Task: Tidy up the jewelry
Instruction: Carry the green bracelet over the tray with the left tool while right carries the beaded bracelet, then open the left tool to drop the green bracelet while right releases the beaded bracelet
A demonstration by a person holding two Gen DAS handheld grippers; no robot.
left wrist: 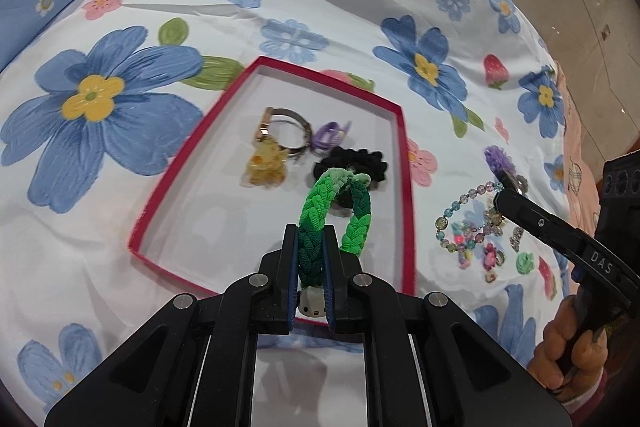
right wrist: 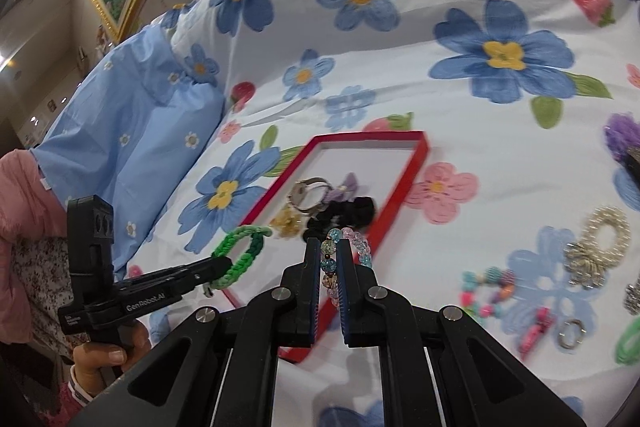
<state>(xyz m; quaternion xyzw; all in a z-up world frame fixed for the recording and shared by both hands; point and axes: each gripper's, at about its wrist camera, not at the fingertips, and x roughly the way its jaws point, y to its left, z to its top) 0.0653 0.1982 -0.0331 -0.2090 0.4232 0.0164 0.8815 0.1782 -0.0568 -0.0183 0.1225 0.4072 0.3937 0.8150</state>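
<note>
— How many trays?

— One red-rimmed tray (left wrist: 406, 163) on the bed.

— And what's inside it?

— Four pieces: one metal bangle (left wrist: 294, 131), one purple clip (left wrist: 330, 139), one yellow flower clip (left wrist: 266, 165), one black scrunchie (left wrist: 360, 163).

— Bracelets being held?

— Two. One green braided bracelet (left wrist: 352, 223) in the left gripper (left wrist: 310, 255), one glass-bead bracelet (right wrist: 362, 251) in the right gripper (right wrist: 330, 267).

— So two grippers. Loose things on the sheet?

— In the right wrist view: one pearl scrunchie (right wrist: 604, 227), one bright-bead bracelet (right wrist: 486, 291), one small metal ring (right wrist: 571, 334), one pink piece (right wrist: 534, 335), one purple knitted piece (right wrist: 622, 139). Others at the edge are too cut off to count.
</note>
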